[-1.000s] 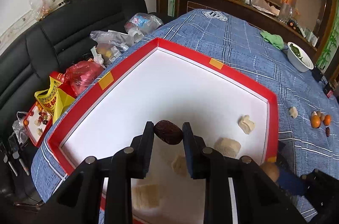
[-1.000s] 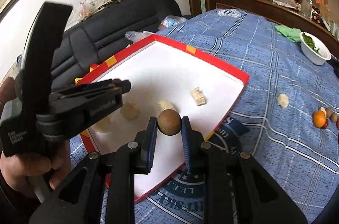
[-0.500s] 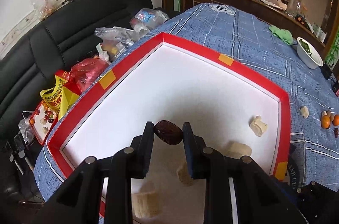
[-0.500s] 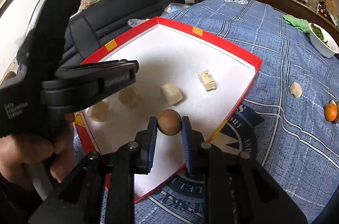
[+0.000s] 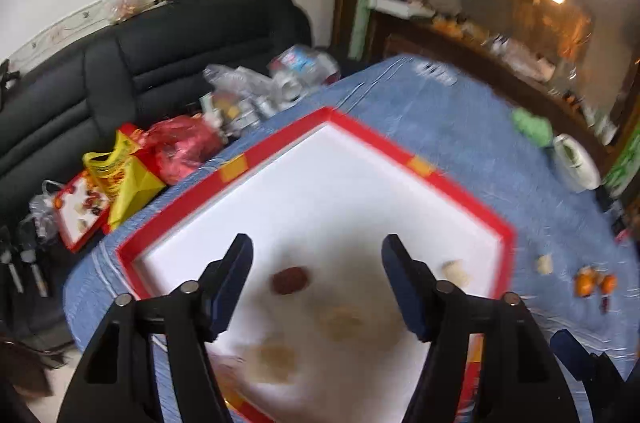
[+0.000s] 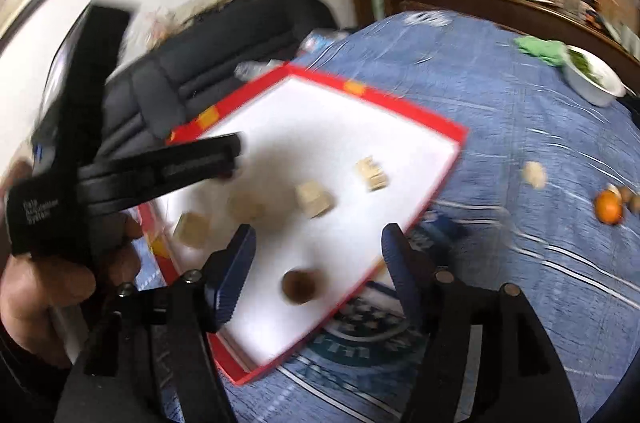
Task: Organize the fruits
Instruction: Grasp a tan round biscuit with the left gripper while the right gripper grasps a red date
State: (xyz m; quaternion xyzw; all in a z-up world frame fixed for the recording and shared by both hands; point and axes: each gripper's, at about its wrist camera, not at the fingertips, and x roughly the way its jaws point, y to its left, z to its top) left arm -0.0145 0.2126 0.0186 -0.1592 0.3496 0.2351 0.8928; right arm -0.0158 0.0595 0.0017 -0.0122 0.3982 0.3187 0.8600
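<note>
A red-rimmed white tray (image 5: 460, 179) lies on the blue tablecloth; it also shows in the right wrist view (image 6: 452, 131). My left gripper (image 5: 316, 277) is open above it, with a dark red date (image 5: 290, 280) lying on the tray between the fingers. My right gripper (image 6: 318, 273) is open too, with a round brown fruit (image 6: 300, 286) on the tray below it. Several pale fruit chunks (image 6: 316, 198) lie on the tray. The left gripper's body (image 6: 160, 169) shows at the left of the right wrist view.
Small oranges (image 5: 594, 285) and a pale chunk (image 5: 543, 264) lie on the cloth right of the tray. A white bowl of greens (image 6: 594, 81) and a green cloth (image 6: 540, 48) sit farther back. Bags and snacks (image 5: 160, 151) crowd the black sofa at the left.
Both grippers have opened and lifted back. The date has dropped from the left gripper onto the tray, and the brown fruit has dropped from the right gripper onto the tray.
</note>
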